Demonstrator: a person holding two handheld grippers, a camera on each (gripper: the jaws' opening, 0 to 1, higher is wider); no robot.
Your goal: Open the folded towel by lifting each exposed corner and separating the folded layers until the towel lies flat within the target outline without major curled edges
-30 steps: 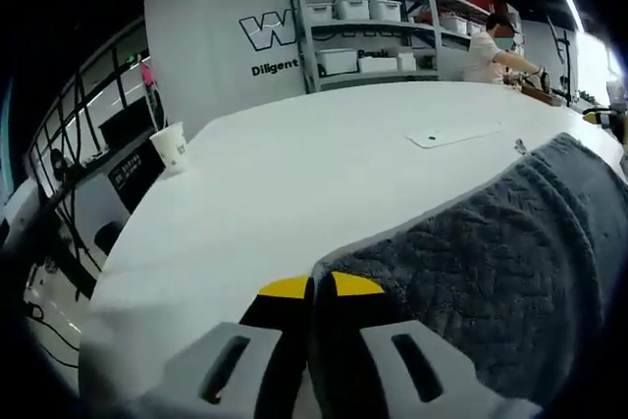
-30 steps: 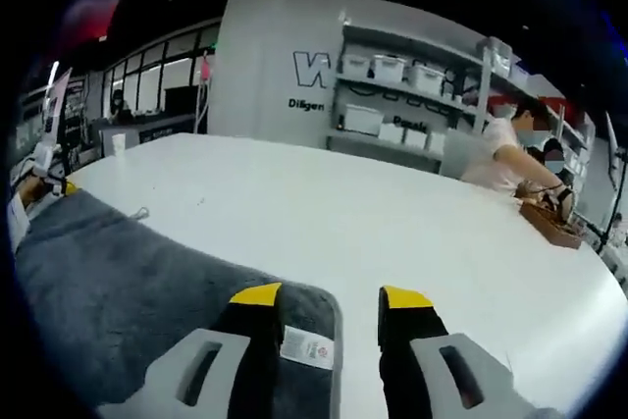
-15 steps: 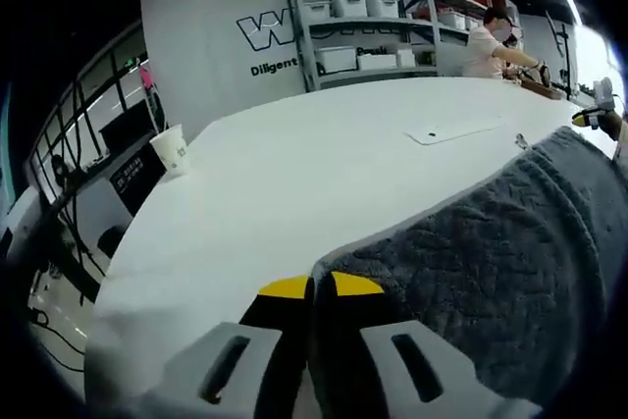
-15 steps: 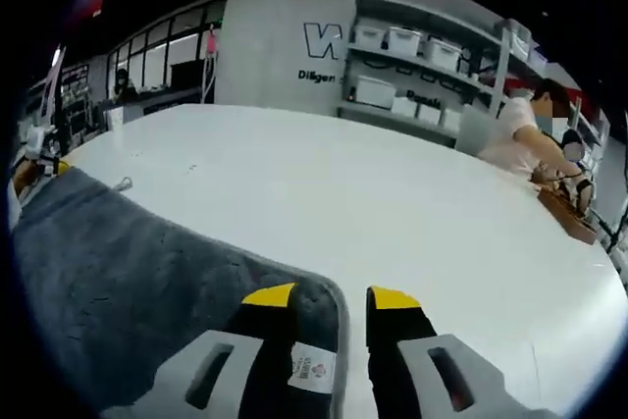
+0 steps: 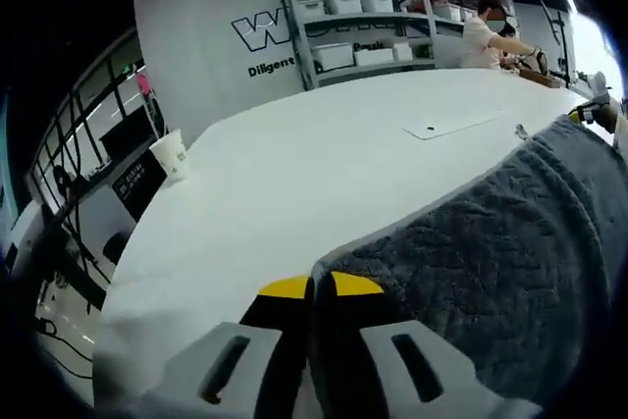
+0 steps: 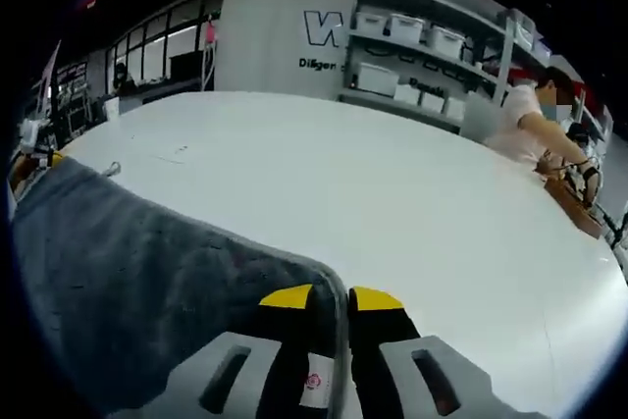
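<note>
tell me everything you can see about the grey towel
The grey towel looks like thick terry cloth with a woven pattern and a paler hemmed border. It stretches between the two grippers over the white table. The left gripper is shut on one corner, the right gripper shut on another, where a small white care label with a red mark hangs at the edge. Whether it still touches the table cannot be told.
</note>
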